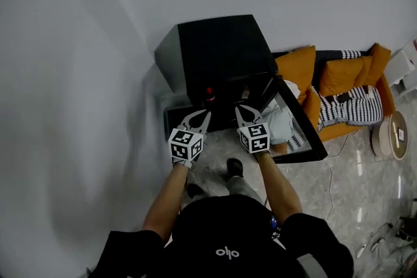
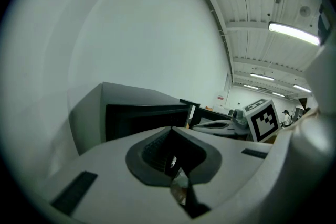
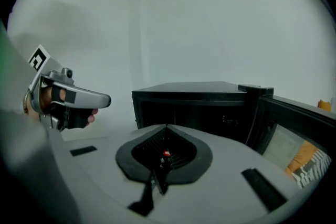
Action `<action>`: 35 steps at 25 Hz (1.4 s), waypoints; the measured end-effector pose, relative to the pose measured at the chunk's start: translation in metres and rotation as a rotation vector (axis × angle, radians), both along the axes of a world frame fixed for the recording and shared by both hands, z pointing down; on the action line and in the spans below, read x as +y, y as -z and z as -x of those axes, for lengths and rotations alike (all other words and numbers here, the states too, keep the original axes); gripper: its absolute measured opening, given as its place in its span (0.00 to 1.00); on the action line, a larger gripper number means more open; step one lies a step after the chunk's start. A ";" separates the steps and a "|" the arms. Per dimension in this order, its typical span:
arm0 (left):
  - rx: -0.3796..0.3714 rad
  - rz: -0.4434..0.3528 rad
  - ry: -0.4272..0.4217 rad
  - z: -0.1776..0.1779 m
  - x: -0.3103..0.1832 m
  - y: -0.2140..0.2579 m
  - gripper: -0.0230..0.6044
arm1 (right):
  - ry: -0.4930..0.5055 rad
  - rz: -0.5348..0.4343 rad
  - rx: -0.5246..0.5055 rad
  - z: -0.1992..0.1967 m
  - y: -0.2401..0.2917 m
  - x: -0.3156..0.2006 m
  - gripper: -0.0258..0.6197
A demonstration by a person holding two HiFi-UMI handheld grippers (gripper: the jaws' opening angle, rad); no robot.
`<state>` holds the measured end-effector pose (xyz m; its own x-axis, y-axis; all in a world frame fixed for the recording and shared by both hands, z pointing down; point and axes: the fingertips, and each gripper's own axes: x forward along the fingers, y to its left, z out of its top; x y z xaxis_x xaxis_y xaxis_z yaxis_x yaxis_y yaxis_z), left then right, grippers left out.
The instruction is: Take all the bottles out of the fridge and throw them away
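Two handheld grippers sit side by side, just short of a low black box-shaped fridge (image 1: 221, 49) that stands at 12 o'clock against a plain white wall (image 1: 78, 75). Left gripper (image 1: 199, 119): jaws fully together, nothing held. Right gripper (image 1: 245, 115): jaws closed tight too, empty. Both tilt slightly down toward the fridge opening. The fridge's glass-fronted black door (image 1: 296, 130) hangs open toward 3 o'clock, just past the right gripper. A small bottle with a red cap (image 1: 209, 94) stands cap up inside the fridge near its front edge, at 12 o'clock between the two grippers and apart from both. In the right gripper view the bottle's red cap (image 3: 166, 154) lines up with the hollow of the closed jaws. The rest of the interior is too dark to read. An orange sofa (image 1: 339, 75) with black-and-white striped cushions (image 1: 352, 107) is at 2 o'clock beyond the door. A round pale disc (image 1: 391, 135) lies on the glossy grey floor (image 1: 365, 169) at 3 o'clock. The person's bare forearms (image 1: 166, 198) are at 6 o'clock.
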<state>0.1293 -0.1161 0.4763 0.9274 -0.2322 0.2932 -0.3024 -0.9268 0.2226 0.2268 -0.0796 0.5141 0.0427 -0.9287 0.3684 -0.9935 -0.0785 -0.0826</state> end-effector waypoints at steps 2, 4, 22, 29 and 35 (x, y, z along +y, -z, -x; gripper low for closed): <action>-0.015 0.004 0.027 0.006 -0.003 -0.007 0.04 | 0.021 0.010 0.008 0.002 -0.009 -0.007 0.05; -0.033 0.003 0.058 0.011 -0.006 -0.014 0.04 | 0.042 0.021 0.016 0.004 -0.019 -0.014 0.05; -0.005 -0.015 0.241 0.025 -0.059 -0.101 0.04 | 0.201 0.019 0.051 0.016 -0.132 -0.108 0.14; 0.008 -0.041 0.226 0.021 -0.068 -0.174 0.04 | 0.203 0.014 0.011 0.015 -0.211 -0.136 0.41; 0.022 -0.068 0.211 0.020 -0.083 -0.212 0.04 | 0.186 -0.003 0.017 0.012 -0.251 -0.168 0.51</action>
<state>0.1092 -0.1996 0.6878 0.8625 -0.4399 0.2503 -0.4865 -0.8568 0.1706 0.2147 -0.2477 0.7647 -0.1239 -0.9222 0.3664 -0.9921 0.1072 -0.0657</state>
